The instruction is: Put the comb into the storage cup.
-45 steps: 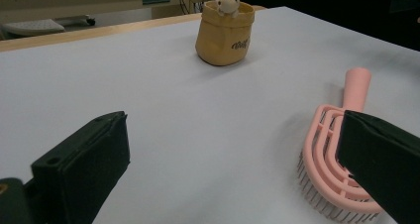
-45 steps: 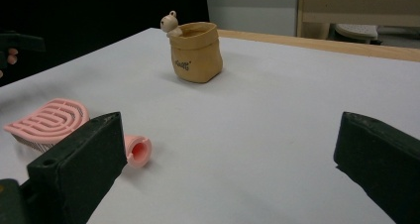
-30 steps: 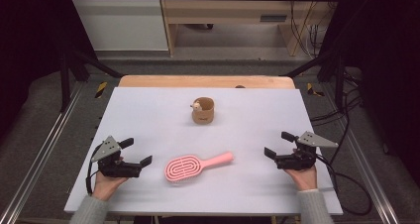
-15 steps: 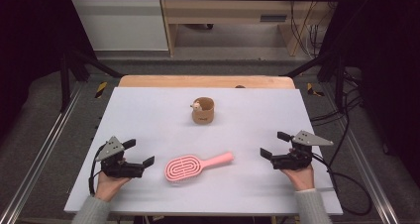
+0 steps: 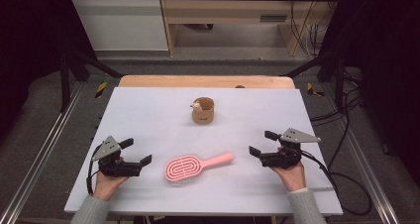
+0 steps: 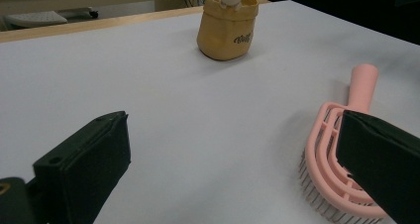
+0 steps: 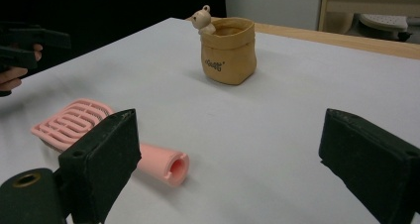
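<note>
Fingers of both grippers stand wide apart and hold nothing. Between them a pink hairbrush [image 5: 195, 165] lies flat on the white table [image 5: 148, 110], its head toward the left gripper [image 5: 134, 152] and its handle pointing at the right gripper [image 5: 262, 143]. Neither gripper touches the brush; the left one sits just beside the head, the right one near the handle's end. Farther back, near the table's middle, a small tan pouch [image 5: 203, 111] stands upright with a little bear figure [image 5: 196, 105] on its rim.
</note>
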`<move>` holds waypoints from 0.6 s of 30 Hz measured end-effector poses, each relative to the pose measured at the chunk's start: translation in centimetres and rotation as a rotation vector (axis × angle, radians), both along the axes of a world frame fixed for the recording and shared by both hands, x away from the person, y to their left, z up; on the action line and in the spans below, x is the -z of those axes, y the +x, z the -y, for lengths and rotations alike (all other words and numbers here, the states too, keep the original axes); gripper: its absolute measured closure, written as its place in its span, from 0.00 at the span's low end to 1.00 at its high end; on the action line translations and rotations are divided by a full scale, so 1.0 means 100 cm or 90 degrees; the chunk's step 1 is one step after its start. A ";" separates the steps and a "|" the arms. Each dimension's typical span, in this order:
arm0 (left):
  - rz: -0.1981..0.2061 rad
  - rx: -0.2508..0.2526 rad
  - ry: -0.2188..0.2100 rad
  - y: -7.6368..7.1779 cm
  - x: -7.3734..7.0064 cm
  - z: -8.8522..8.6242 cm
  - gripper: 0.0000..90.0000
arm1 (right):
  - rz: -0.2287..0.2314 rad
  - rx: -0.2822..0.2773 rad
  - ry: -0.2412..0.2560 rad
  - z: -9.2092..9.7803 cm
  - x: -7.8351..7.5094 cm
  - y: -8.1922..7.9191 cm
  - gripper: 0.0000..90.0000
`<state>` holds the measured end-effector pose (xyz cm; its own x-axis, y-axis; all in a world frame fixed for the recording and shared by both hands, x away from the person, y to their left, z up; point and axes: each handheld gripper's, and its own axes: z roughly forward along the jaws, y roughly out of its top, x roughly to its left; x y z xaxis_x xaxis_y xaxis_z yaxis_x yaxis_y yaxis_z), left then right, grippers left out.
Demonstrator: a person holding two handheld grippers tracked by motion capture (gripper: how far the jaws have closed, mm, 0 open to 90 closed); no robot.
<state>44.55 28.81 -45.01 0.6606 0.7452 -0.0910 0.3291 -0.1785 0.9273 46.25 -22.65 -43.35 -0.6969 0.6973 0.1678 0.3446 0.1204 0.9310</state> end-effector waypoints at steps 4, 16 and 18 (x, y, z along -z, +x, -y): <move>-0.001 -0.003 0.000 0.000 0.000 -0.002 0.00 | -0.007 -0.006 -0.015 -0.010 -0.001 0.001 0.16; 0.000 -0.009 -0.002 0.001 0.001 -0.005 0.00 | -0.027 -0.066 -0.062 -0.039 -0.002 0.007 0.51; -0.001 -0.010 -0.002 0.001 0.001 -0.006 0.00 | -0.024 -0.063 -0.073 -0.045 -0.002 0.008 0.49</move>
<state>44.70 29.38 -45.15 0.6486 0.7551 -0.0950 0.3337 -0.1699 0.9272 47.07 -18.18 -43.17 -0.7575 0.6421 0.1179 0.3597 0.2599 0.8961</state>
